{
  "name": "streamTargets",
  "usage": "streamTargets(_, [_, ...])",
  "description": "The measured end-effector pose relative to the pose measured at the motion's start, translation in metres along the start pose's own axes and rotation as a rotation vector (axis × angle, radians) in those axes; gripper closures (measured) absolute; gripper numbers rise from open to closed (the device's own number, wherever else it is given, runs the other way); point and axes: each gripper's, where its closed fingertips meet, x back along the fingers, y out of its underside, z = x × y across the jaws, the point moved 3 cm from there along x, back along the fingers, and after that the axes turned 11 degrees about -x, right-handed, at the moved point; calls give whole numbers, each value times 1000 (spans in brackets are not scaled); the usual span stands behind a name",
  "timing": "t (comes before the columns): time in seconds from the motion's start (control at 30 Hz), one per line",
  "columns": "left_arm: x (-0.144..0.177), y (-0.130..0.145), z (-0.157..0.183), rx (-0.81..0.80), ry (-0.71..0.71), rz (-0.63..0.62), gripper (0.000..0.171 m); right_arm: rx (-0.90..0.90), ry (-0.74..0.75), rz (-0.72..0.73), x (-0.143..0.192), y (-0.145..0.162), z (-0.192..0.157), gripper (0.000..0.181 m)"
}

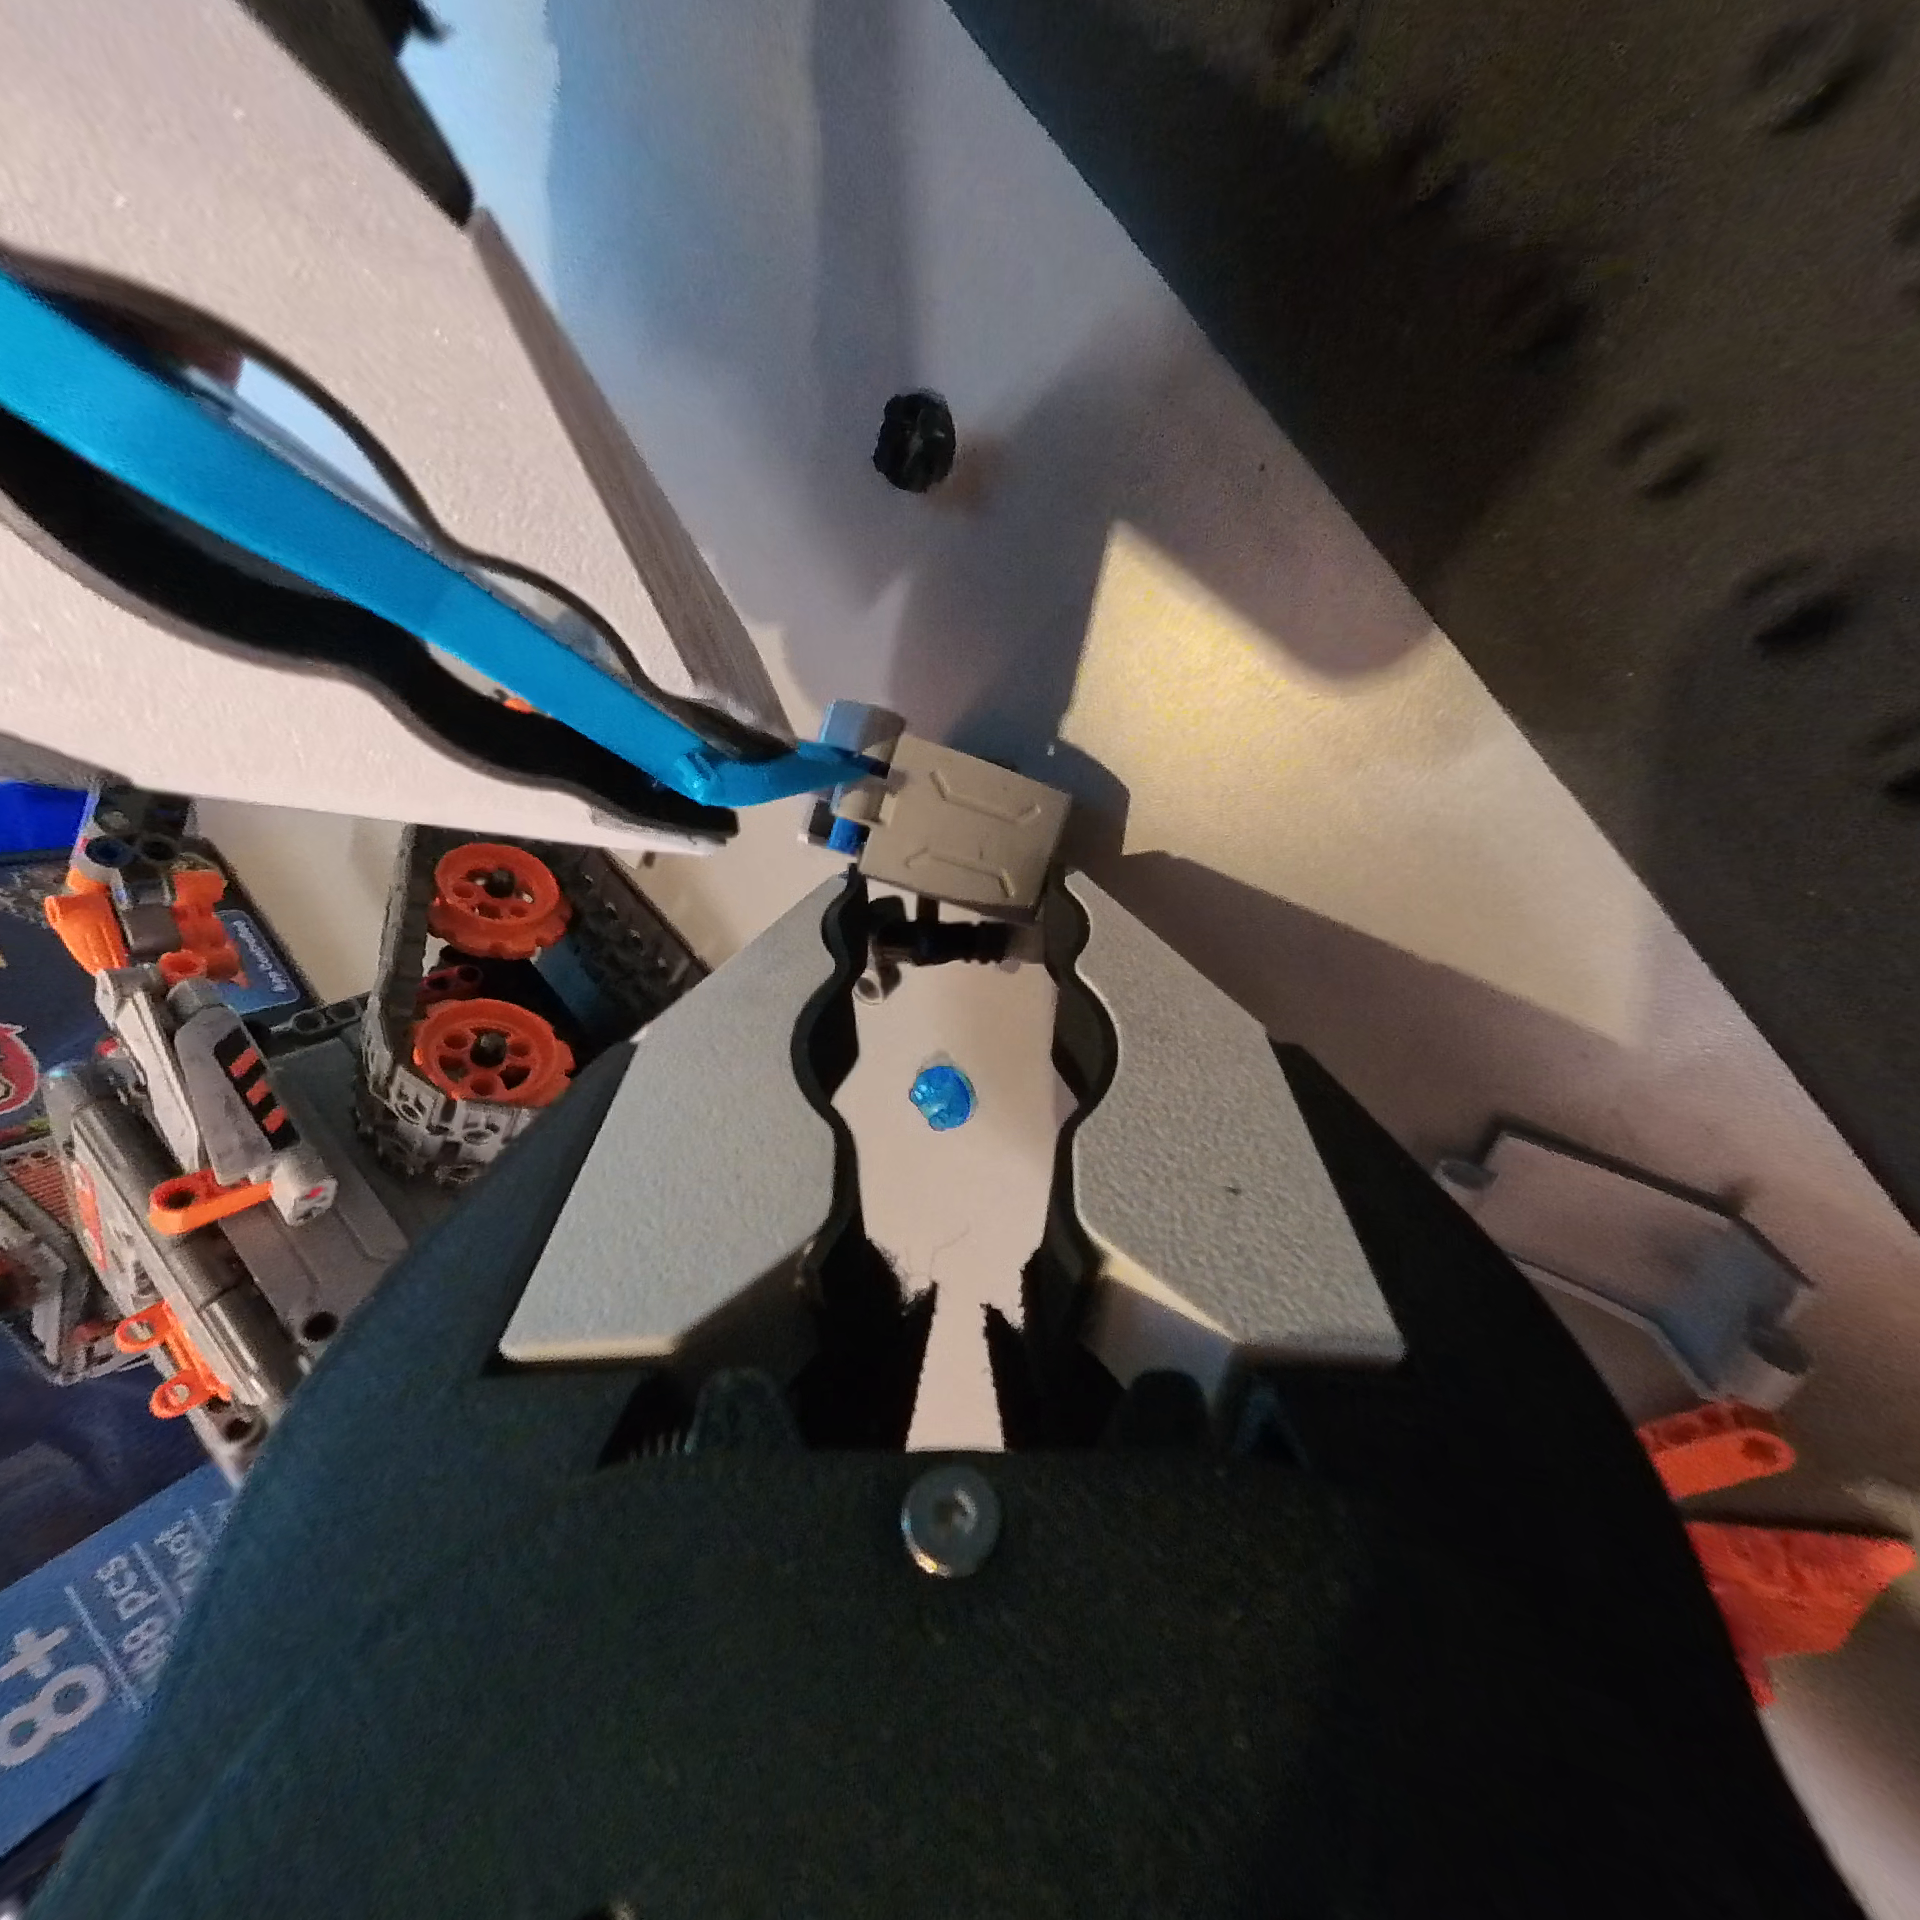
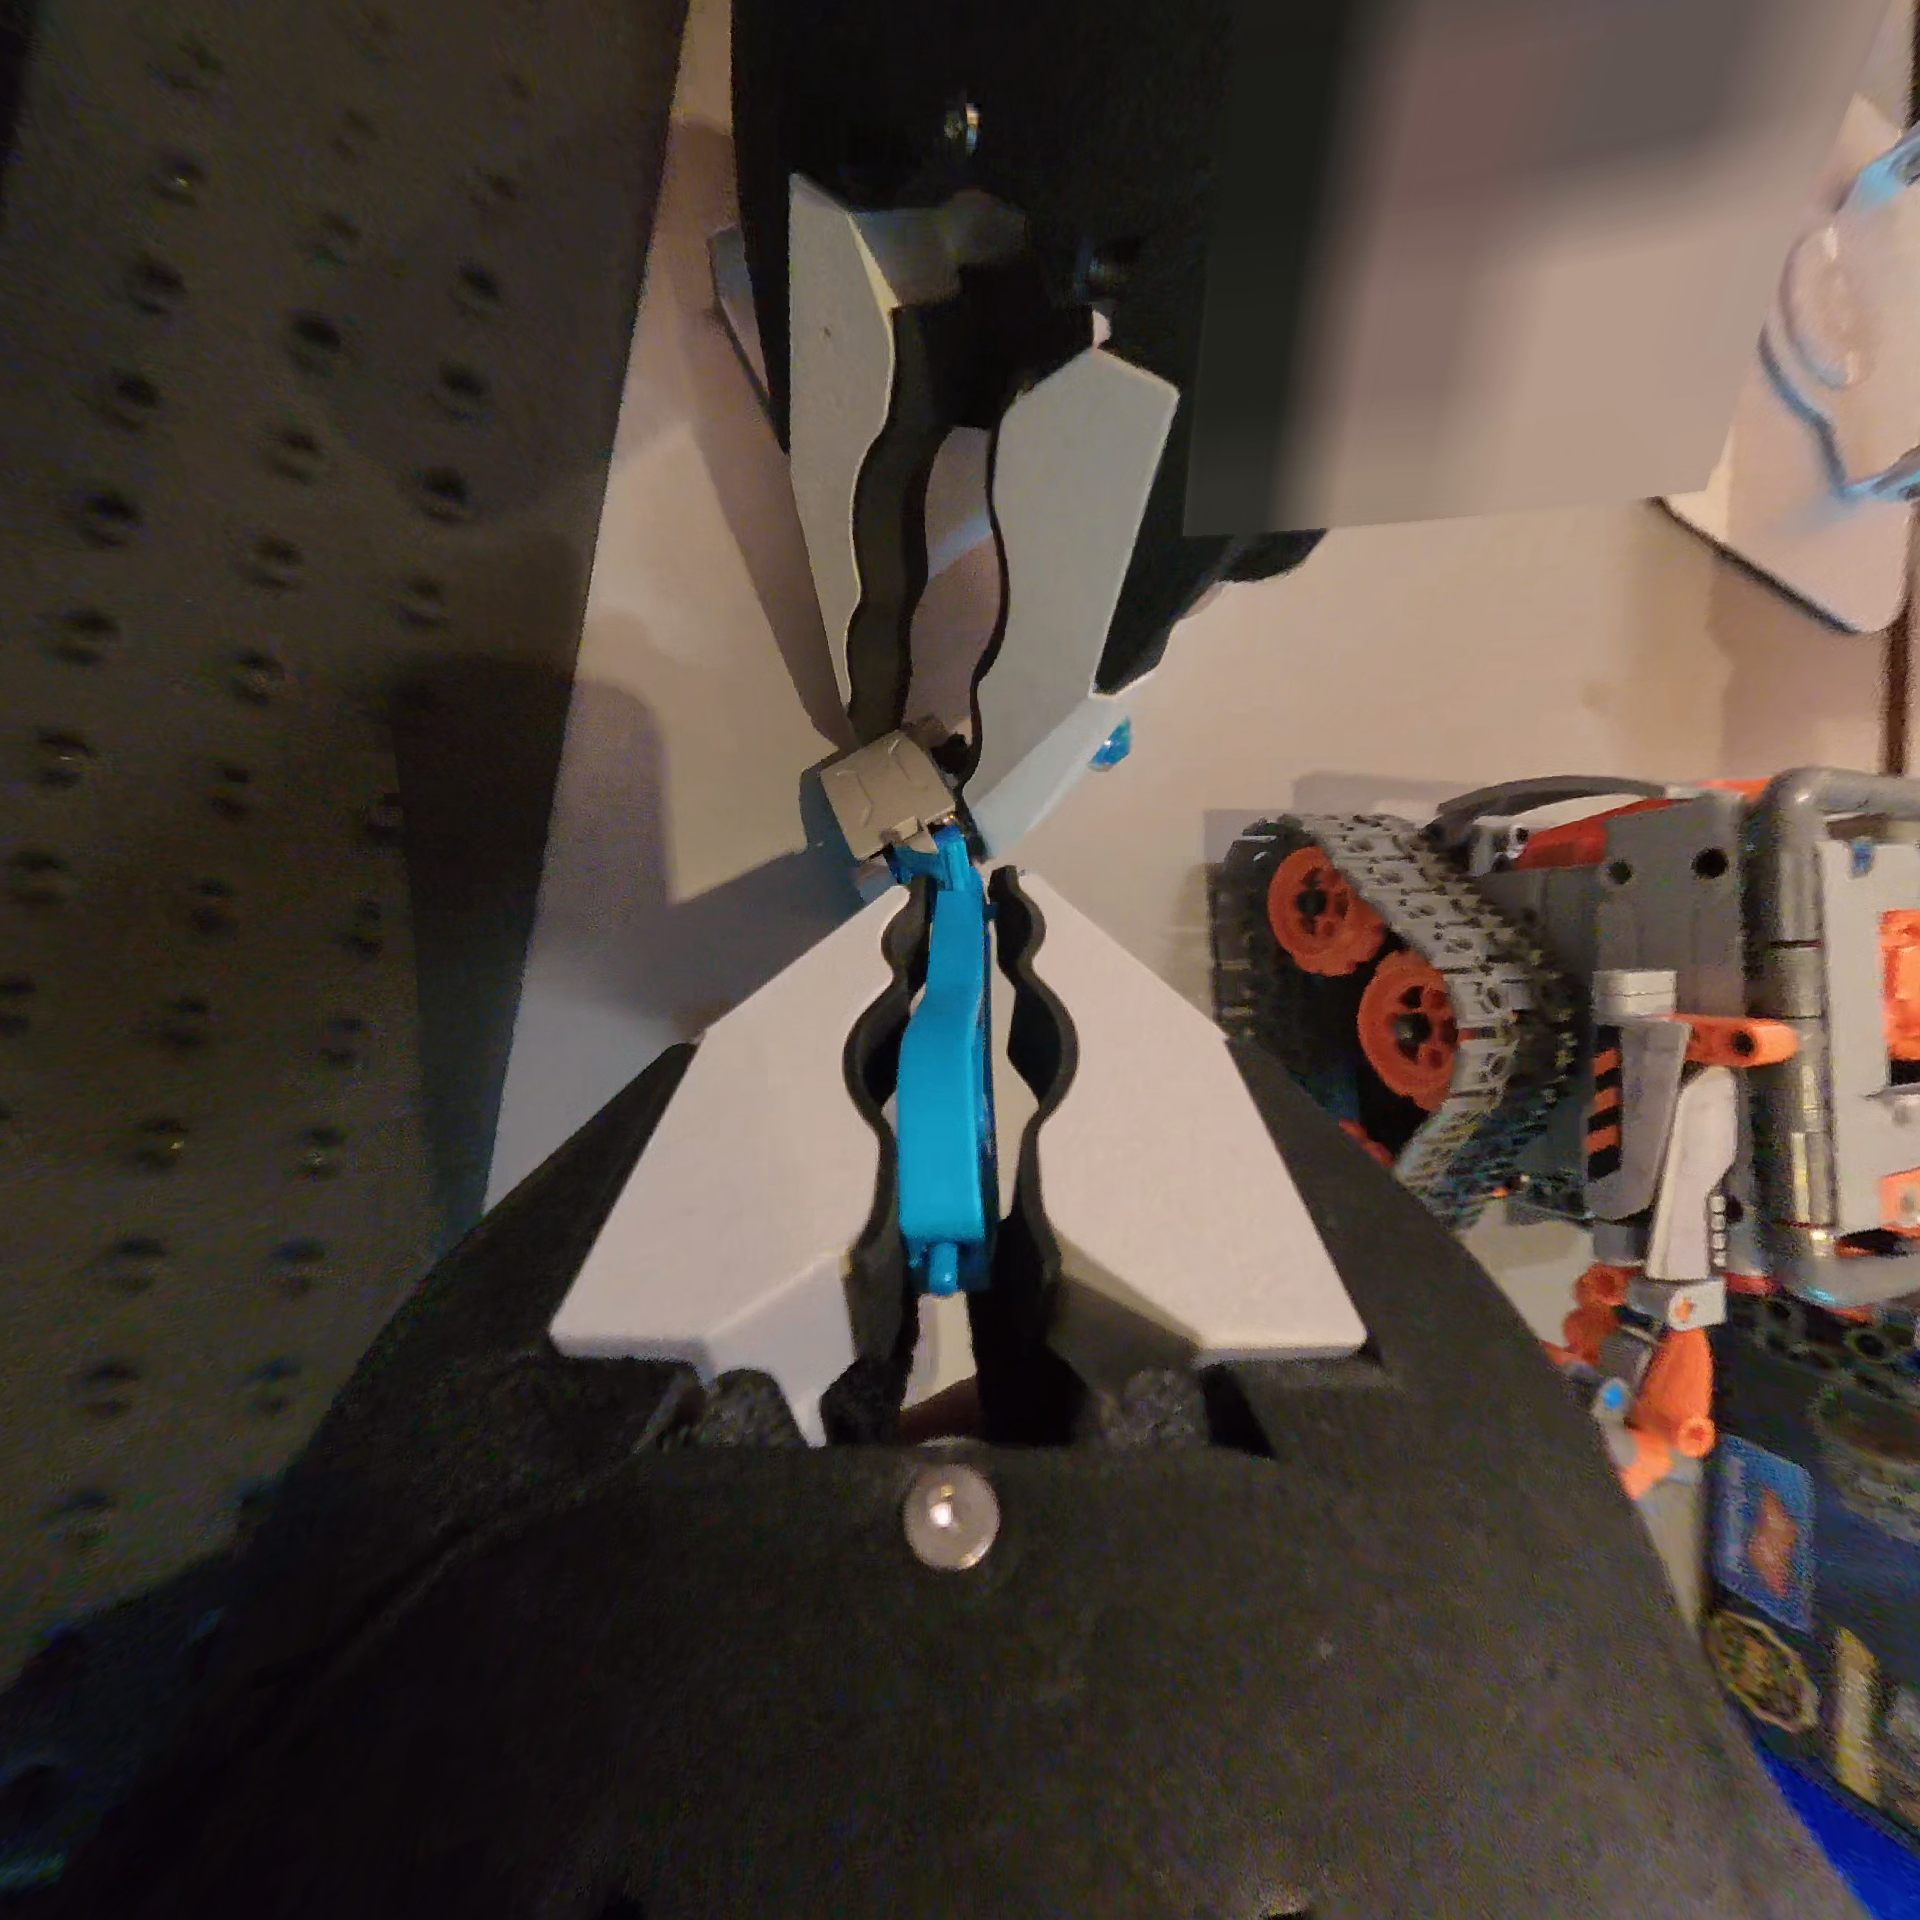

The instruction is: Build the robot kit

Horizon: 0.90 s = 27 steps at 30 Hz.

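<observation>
My left gripper [image 1: 956,894] is shut at its tips on a small grey block piece [image 1: 961,831] with a short black axle under it. My right gripper [image 2: 951,894] is shut on a long bright blue curved piece [image 2: 940,1091] that lies lengthwise between its pads. The blue piece's tip [image 1: 821,774] meets a blue-and-grey connector on the side of the grey piece. In the right wrist view the left gripper [image 2: 914,748] comes in from above, holding the grey piece [image 2: 883,795] tip to tip with mine. In the left wrist view the right gripper [image 1: 717,784] reaches in from the left.
A tracked model with orange wheels [image 1: 488,997] [image 2: 1403,987] stands on a printed box [image 1: 62,1662]. On the white table [image 1: 1299,727] lie a clear blue stud [image 1: 940,1091], a black piece [image 1: 914,442], a grey panel [image 1: 1642,1247] and orange pieces [image 1: 1714,1455]. A black pegboard [image 2: 208,623] borders the table. The grippers' ends are close to 4 centimetres from one another. The clear blue stud [image 1: 940,1091] sits 6 centimetres or so from the ends of my left fingers.
</observation>
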Motion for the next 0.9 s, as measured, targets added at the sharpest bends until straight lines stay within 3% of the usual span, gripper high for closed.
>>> streamTargets(0.2, [-2, -1, -1, 25, -11, -3, 138, -41, -27, -19, 1, 2, 2, 171])
streamTargets(0.27, [-8, -2, 1, 75, 24, 22, 125, -49, -26, -23, -4, 4, -1, 171])
streamTargets(0.33, [-10, -6, 2, 112, 31, 62, 125, -29, -3, -74, -17, 14, -3, 171])
streamTargets(0.5, [-10, -4, 6, 205, 35, 119, 134, -92, 5, 18, -17, 9, -1, 171])
streamTargets(0.63, [0, 8, 4, 260, 15, 88, 114, -107, 26, 88, -17, 6, 4, 171])
streamTargets(0.73, [14, 7, 6, 277, -2, 108, 111, -122, 32, 152, -22, 6, 7, 170])
streamTargets(0.9, [12, 21, 15, 247, -33, 2, 111, -122, 56, 182, -17, 9, 12, 171])
